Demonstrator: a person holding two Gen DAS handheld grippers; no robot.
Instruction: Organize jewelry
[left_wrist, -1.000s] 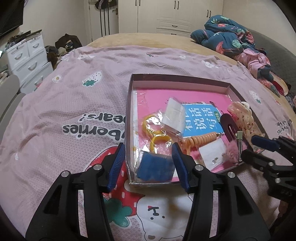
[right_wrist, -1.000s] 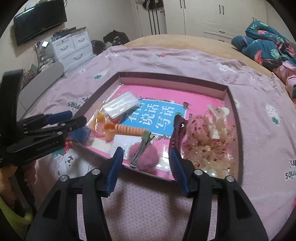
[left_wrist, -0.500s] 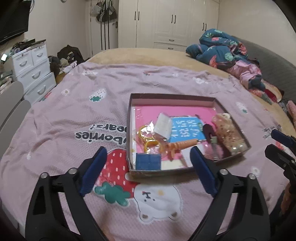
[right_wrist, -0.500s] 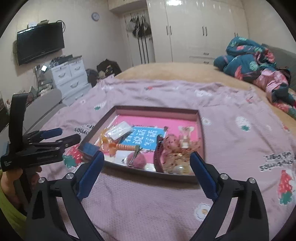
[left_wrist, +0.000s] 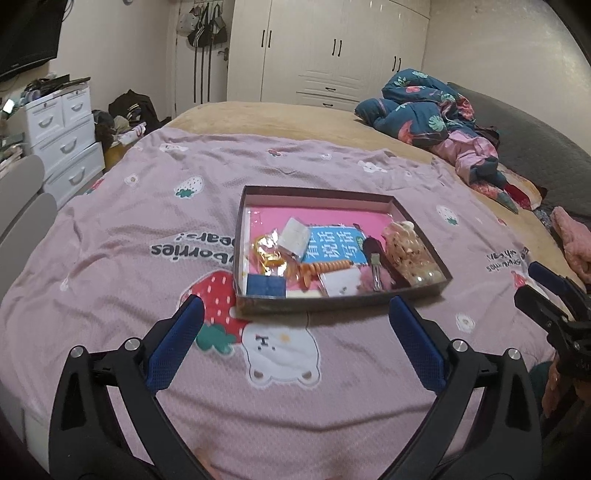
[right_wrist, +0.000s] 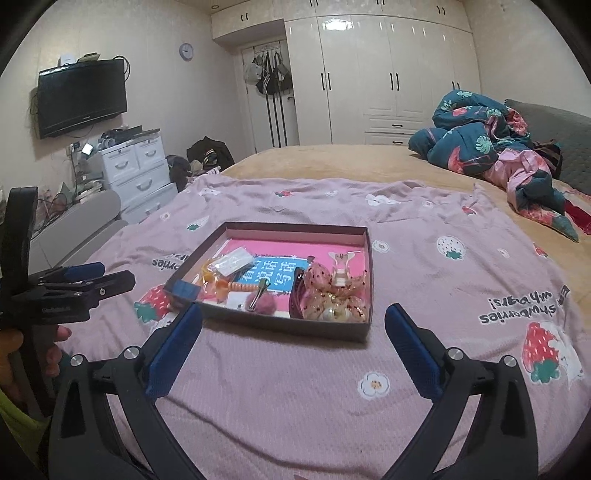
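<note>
Open pink blanket (left_wrist: 122, 221) lies free at 9 and 6 o'clock of the shallow cardboard tray (left_wrist: 332, 301). Tray floor crowded at 6; bare pink strip at 12. Crumpled blue quilt (left_wrist: 424, 103) blocks 1 o'clock, well apart.

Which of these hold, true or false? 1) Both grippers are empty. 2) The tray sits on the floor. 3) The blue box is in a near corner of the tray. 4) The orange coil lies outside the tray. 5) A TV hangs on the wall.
1) True: the left gripper and the right gripper stand wide with nothing between the fingers; the left's jaws are still opening.
2) False: the tray sits on the pink blanket on the bed.
3) True: the blue box is in the near left corner.
4) False: the orange coil lies inside the tray.
5) True: TV.
</note>
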